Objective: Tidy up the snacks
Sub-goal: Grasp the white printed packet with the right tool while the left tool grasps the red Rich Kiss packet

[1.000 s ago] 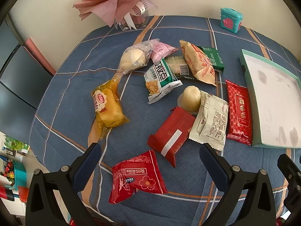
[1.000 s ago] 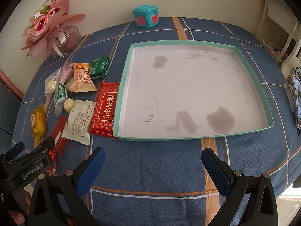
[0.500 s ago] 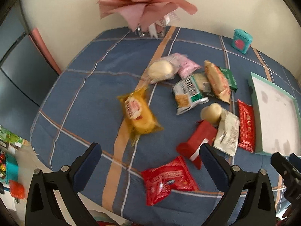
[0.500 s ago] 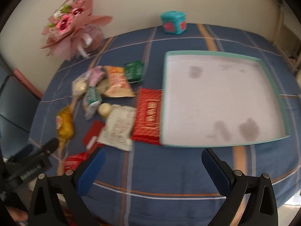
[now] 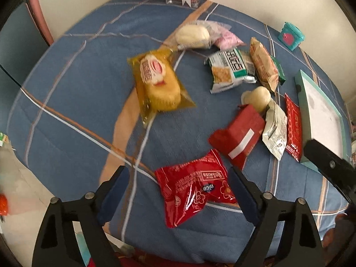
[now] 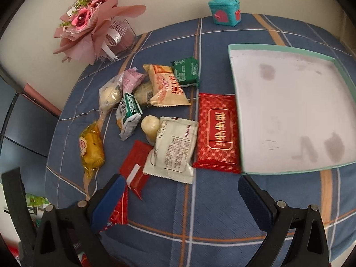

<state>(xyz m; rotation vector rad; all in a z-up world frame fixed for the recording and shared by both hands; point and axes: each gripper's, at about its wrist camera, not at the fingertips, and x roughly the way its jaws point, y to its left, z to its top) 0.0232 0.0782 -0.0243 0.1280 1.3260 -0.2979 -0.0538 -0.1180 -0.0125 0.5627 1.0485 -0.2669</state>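
I am holding the left gripper (image 5: 179, 189) with its fingers spread wide, straddling the red "nice" packet (image 5: 193, 191) lying at lower centre of the left wrist view on the blue plaid tabletop (image 5: 73, 102). I am holding the right gripper (image 6: 179, 197) likewise spread, gripping nothing, above bare cloth at the bottom of its frame. The remaining snacks are lying loose: a yellow cake pack (image 5: 156, 82) at centre, a white sachet (image 6: 174, 149) beside a long red packet (image 6: 217, 133), which is touching the empty teal-rimmed tray (image 6: 289, 51) at right. A pink bouquet (image 6: 93, 26) is standing at upper left.
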